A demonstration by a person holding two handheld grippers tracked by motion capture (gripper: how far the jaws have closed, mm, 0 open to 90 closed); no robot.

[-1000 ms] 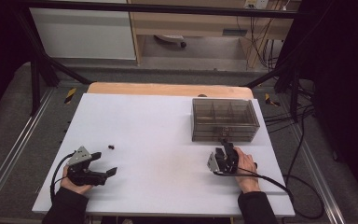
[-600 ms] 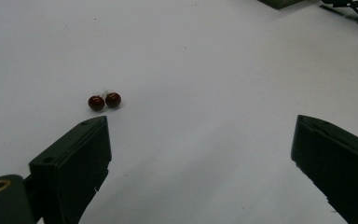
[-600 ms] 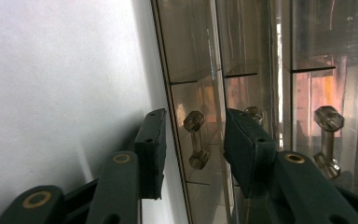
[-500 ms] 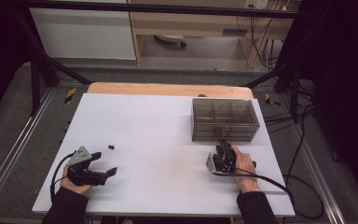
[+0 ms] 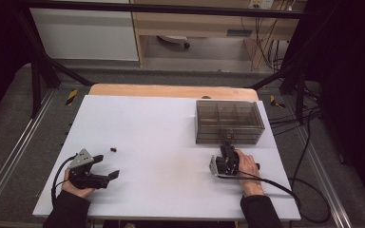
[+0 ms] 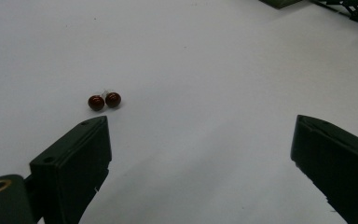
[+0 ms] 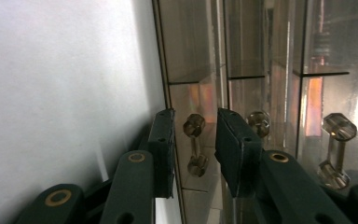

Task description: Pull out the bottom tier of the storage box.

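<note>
Right gripper at drawer box, fingers closing round a knob handle.

Box (image 5: 229, 121): smoked clear plastic, three drawers across its front, each with a clear faceted knob handle; sits at the counter's (image 5: 161, 137) far right. Right gripper (image 5: 226, 150) just before the box front, turned on its side; its fingers (image 7: 162, 149) have just been narrowing, handle (image 7: 194, 143) between them, gaps still showing either side – not yet gripping. Left gripper (image 5: 105, 166) well apart from the box, near-left, fingers spread wide, released. Two dark red beads (image 6: 104, 101) just beyond it, touching each other.
</note>
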